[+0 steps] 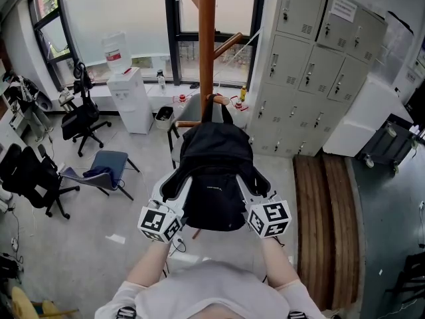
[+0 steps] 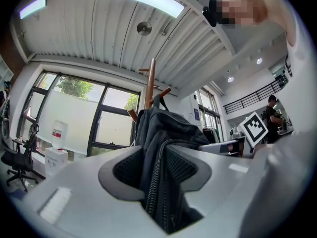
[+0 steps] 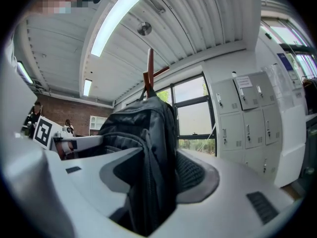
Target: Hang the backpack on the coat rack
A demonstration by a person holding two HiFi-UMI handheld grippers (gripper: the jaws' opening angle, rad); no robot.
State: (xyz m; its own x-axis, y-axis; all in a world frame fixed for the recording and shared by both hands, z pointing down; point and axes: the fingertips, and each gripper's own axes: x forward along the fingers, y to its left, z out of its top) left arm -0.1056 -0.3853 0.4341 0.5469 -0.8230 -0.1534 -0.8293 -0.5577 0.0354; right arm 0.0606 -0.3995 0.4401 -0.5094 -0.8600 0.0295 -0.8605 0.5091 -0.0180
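While the black backpack (image 1: 214, 178) is hanging by its top loop from a peg of the wooden coat rack (image 1: 206, 38), the left gripper (image 1: 176, 181) and right gripper (image 1: 256, 181) are flanking its sides, jaws standing apart, each with backpack fabric lying unpinched between its pads.

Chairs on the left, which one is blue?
The chair nearest the backpack; the office chair by the window and the swivel chair at the left edge are black.
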